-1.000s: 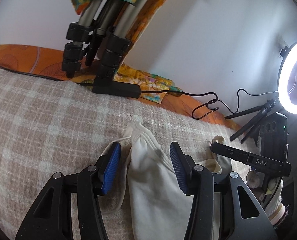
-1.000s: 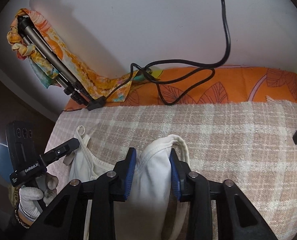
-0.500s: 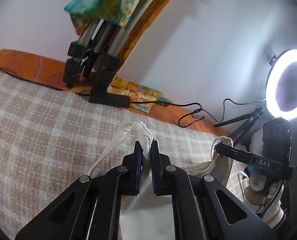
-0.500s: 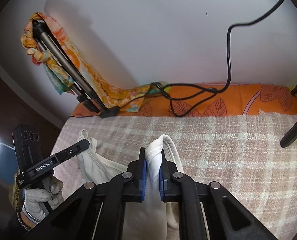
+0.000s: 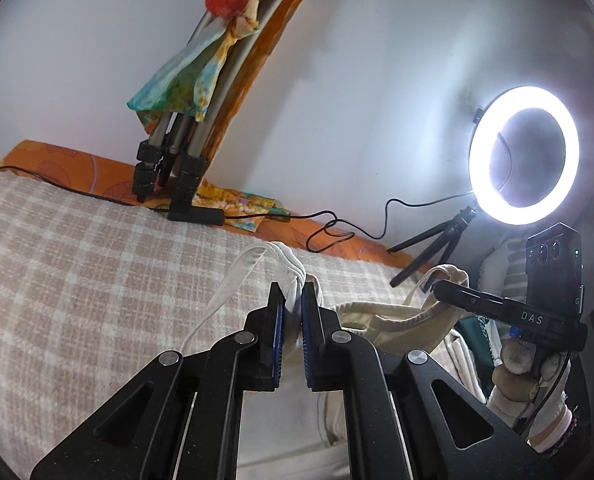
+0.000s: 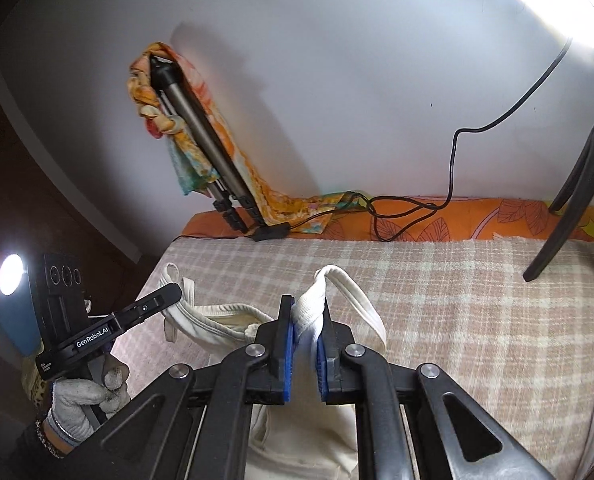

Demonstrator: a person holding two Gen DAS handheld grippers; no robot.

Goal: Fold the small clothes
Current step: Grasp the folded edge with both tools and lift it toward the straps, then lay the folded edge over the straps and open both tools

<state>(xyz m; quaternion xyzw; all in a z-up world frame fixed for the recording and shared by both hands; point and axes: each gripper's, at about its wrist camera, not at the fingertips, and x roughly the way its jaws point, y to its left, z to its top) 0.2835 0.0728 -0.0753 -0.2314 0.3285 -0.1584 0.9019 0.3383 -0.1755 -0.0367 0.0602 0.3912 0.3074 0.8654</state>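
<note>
I hold the cream ribbed-cotton vest (image 6: 317,432) | left gripper (image 5: 292,312) pinching one shoulder strap | right gripper (image 6: 305,320) pinching the other | body trails toward me

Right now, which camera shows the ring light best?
The left wrist view. There the ring light shows as a whole glowing circle on its small tripod, to the right of the wall. The right wrist view shows only a bright glare at its top right corner, without any shape.

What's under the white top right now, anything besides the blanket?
Under the white top only the checked blanket shows. Both grippers, left and right, pinch its straps; what lies beneath its body is covered.
</note>
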